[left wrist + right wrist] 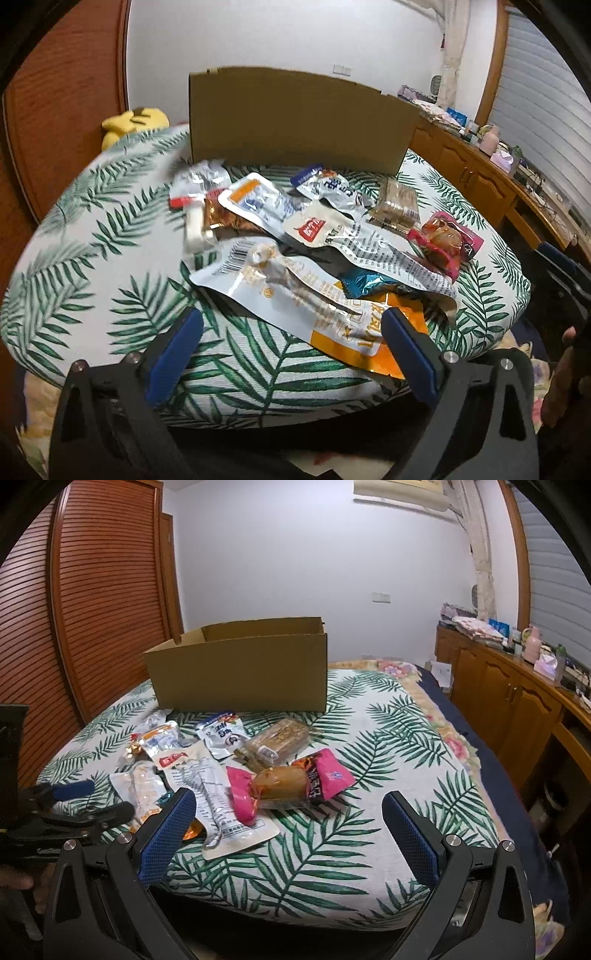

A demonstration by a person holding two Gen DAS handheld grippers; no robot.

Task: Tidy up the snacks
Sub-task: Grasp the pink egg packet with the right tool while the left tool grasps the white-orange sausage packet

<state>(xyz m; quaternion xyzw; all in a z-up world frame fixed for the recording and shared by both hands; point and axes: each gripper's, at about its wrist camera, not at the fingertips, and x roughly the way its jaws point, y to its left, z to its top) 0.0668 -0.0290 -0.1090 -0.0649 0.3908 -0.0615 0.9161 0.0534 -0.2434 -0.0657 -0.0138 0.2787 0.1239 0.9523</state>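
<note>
Several snack packets lie in a heap on the leaf-print bed cover [388, 738]. An open cardboard box [240, 668] stands behind them; it also shows in the left wrist view [295, 118]. A pink-wrapped snack [288, 782] lies nearest my right gripper [288, 834], which is open and empty just short of it. My left gripper [291, 347] is open and empty over the near edge of a white and orange packet [306, 299]. The pink snack also shows in the left wrist view [443, 240]. The left gripper also shows at the left of the right wrist view [74, 805].
A wooden sideboard [517, 701] with small items runs along the right wall. A louvred wooden wardrobe [92, 609] stands at the left. A yellow plush toy [129, 122] sits at the bed's far left. Bare bed cover lies right of the heap.
</note>
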